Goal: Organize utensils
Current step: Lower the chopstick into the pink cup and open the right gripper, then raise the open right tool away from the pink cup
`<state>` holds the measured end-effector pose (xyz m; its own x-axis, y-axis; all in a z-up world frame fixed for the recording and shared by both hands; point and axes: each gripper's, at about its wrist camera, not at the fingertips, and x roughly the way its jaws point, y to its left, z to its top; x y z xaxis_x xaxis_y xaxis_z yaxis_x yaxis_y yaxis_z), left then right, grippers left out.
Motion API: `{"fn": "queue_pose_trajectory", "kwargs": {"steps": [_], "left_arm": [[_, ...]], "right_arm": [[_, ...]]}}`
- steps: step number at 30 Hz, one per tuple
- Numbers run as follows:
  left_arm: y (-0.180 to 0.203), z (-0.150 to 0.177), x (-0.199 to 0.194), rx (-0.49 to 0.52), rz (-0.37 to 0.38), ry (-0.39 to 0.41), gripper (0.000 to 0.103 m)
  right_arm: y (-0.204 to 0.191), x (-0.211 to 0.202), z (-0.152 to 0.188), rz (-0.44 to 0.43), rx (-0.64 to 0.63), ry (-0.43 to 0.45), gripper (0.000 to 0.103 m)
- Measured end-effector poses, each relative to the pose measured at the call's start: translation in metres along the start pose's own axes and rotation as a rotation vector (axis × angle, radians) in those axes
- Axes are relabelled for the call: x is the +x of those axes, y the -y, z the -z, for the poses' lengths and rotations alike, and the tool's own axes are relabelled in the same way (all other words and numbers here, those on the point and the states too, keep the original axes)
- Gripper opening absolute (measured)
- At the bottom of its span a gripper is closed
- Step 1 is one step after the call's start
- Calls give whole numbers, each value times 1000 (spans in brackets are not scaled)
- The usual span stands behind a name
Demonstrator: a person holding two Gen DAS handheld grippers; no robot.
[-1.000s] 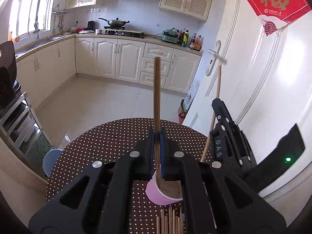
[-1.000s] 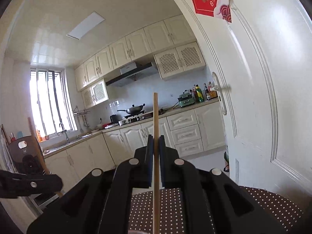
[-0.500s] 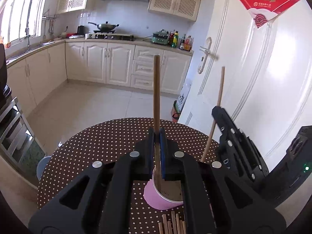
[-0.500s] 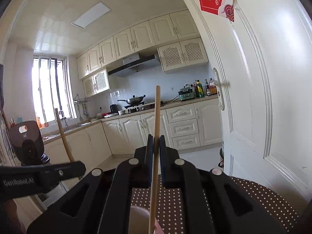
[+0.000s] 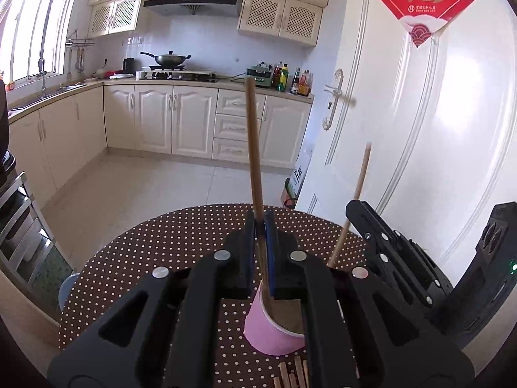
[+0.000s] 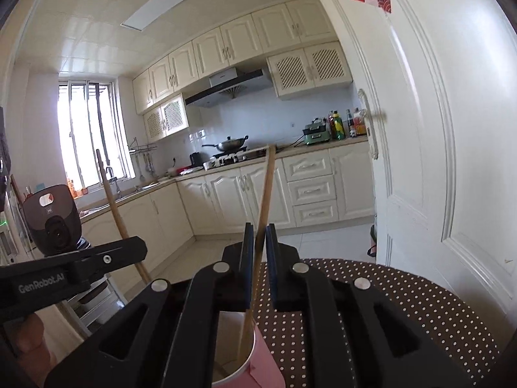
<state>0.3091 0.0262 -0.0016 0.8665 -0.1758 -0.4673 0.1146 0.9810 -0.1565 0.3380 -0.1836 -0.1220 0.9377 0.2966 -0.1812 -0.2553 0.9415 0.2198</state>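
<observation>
A pink paper cup (image 5: 274, 329) stands on the dotted round table (image 5: 155, 252); it also shows in the right wrist view (image 6: 255, 365). My left gripper (image 5: 260, 226) is shut on a brown chopstick (image 5: 253, 148) whose lower end reaches into the cup. My right gripper (image 6: 260, 231) has its jaws slightly apart around a pale chopstick (image 6: 265, 200) that leans in the cup, its lower end inside. The right gripper shows in the left wrist view (image 5: 387, 252) with its chopstick (image 5: 355, 194). The left gripper (image 6: 80, 268) and its chopstick (image 6: 113, 200) show in the right wrist view.
Several more chopsticks (image 5: 290, 375) lie on the table in front of the cup. A white door (image 5: 420, 129) stands close on the right. A metal rack (image 5: 19, 232) stands left of the table, with kitchen cabinets (image 5: 181, 119) beyond.
Both grippers have lowered toward the cup. The right gripper's jaws have parted a little and its chopstick now leans with its end in the cup. The left chopstick has reached into the cup.
</observation>
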Motion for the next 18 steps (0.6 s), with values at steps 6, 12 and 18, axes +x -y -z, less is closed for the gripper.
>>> {"fn": "queue_pose_trajectory", "kwargs": {"steps": [6, 12, 18], "left_arm": [[-4, 4, 10, 0, -14, -28, 11], [-9, 8, 13, -3, -21, -40, 51], [-11, 12, 5, 4, -36, -21, 54]], "right_arm": [[-3, 1, 4, -13, -14, -25, 9], [-4, -5, 4, -15, -18, -28, 32], [3, -12, 2, 2, -5, -15, 42]]}}
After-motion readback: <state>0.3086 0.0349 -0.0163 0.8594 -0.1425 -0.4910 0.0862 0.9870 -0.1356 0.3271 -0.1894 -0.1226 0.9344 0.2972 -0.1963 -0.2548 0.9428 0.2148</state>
